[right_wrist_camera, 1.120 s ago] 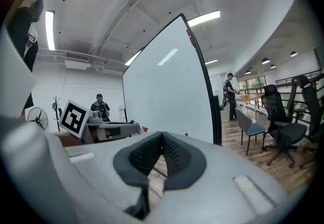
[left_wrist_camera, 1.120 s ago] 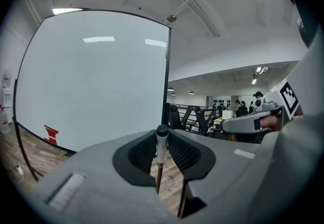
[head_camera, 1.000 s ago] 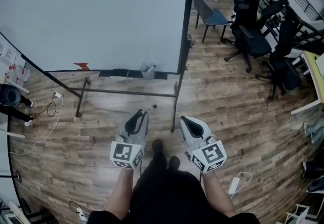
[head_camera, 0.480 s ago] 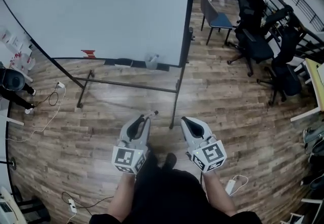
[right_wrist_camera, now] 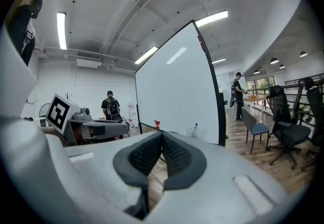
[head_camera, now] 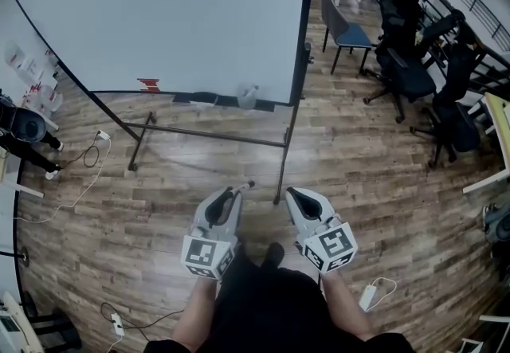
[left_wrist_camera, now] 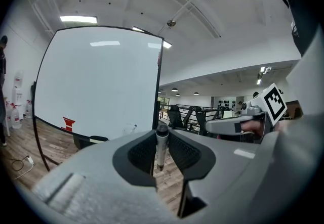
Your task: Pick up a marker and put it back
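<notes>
One whiteboard [head_camera: 175, 17] stands well apart from both tongs, so its ledge [head_camera: 209, 99] could be misjudged on approach. Left tongs [head_camera: 229, 195] pinch the marker [left_wrist_camera: 161, 146], which juts past the pads; a knock against the board could twist it loose. Right tongs [right_wrist_camera: 161, 143] are pressed together, empty.
</notes>
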Available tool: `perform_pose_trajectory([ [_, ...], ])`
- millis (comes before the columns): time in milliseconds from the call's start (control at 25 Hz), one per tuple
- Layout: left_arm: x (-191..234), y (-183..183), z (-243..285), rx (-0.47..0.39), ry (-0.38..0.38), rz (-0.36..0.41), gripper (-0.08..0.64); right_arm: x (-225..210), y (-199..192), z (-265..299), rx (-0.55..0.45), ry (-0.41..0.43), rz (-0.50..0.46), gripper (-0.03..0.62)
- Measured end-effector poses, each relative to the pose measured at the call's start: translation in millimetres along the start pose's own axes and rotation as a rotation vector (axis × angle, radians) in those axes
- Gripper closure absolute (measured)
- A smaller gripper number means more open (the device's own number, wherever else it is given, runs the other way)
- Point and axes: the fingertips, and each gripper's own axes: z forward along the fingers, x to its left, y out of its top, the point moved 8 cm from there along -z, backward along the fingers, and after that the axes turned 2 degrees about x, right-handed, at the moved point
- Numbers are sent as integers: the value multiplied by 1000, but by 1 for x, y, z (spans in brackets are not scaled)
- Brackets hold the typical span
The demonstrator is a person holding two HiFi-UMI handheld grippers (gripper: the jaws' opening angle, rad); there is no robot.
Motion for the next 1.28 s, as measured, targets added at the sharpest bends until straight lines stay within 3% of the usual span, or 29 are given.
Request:
perform_pose_trajectory([
  [760, 2, 4, 10, 27, 16, 25, 477, -19, -1, -9, -10, -43, 19, 591],
  [1280, 52, 8, 75, 42, -91, 10, 477, -40, 19, 45, -7, -142, 12, 591],
])
